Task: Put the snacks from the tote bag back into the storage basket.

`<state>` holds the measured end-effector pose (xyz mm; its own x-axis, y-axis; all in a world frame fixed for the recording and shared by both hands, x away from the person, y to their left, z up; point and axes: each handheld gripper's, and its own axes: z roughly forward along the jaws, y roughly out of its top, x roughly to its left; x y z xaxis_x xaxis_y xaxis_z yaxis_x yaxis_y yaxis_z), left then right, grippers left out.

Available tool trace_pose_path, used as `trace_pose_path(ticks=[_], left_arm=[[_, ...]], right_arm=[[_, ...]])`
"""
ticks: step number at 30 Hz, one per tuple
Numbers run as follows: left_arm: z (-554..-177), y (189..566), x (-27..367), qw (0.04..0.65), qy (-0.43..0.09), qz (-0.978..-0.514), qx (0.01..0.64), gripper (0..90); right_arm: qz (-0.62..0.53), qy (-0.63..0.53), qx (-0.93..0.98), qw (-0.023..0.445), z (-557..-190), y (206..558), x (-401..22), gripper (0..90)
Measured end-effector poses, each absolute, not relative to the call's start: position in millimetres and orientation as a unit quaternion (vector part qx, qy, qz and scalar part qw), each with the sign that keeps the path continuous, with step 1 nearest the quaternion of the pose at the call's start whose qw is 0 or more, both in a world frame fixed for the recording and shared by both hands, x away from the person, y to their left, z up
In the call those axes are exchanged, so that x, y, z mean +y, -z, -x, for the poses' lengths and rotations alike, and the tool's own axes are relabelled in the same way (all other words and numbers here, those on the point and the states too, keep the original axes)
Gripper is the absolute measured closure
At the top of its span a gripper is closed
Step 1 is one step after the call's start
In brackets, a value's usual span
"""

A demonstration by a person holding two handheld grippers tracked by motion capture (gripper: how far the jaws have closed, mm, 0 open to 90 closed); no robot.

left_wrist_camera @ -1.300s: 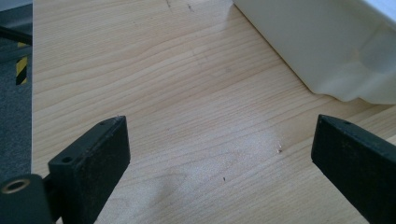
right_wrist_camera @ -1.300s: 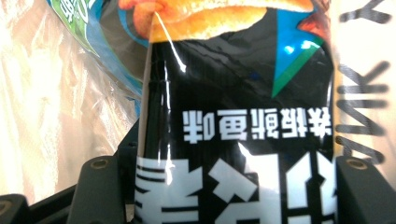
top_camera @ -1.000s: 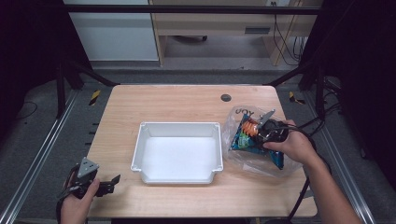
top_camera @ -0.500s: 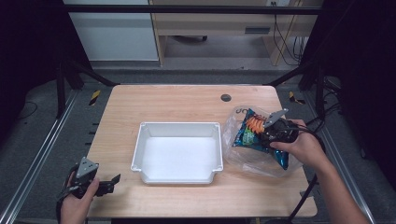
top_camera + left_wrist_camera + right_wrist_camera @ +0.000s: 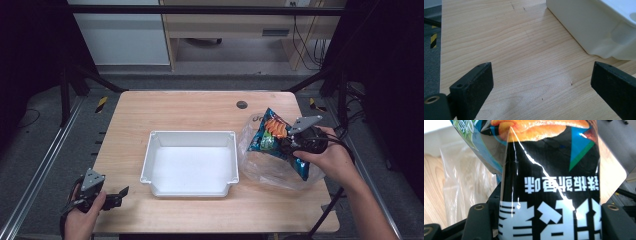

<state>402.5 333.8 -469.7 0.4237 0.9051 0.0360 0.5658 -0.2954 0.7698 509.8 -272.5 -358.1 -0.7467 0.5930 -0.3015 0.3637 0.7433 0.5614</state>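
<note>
Foil snack bag [image 5: 272, 137], blue and black with orange print, is held by the right gripper [image 5: 295, 142] at the right side of the counter [image 5: 185, 107], partly raised out of a clear plastic bag [image 5: 262, 167] that lies just right of the white tray [image 5: 190, 162]. In the right gripper view the snack bag [image 5: 549, 182] is pinched between the two black fingers [image 5: 477, 221], nearly fully closed on the foil. The left gripper [image 5: 107, 195] is rested at the near left corner of the counter, its fingers [image 5: 472, 83] spread wide with nothing between them, bare wood under them and the tray's corner [image 5: 596, 32] just beyond.

Step in hand is judged to be pulling the snack bag free of the plastic bag, probably for the tray. To do it well, the pinch should be kept firm since foil slips, the lift carried straight up until the plastic drops away, and the plastic bag not dragged along; the idle left gripper could be used to pin it down.

Compared with the earlier frames, the snack bag is lifted higher and tilted more upright, more of it clear of the plastic. The left gripper is unchanged in place.
</note>
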Motion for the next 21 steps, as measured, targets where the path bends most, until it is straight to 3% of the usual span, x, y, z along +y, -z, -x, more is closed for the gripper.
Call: trace_pose_path(ticks=[21], left_arm=[[-402,470,335,0.349,-0.244,-0.766,0.481,3.9]], right_arm=[[-0.255,-0.268,0.892,0.260,-505,343,-250,40.4]])
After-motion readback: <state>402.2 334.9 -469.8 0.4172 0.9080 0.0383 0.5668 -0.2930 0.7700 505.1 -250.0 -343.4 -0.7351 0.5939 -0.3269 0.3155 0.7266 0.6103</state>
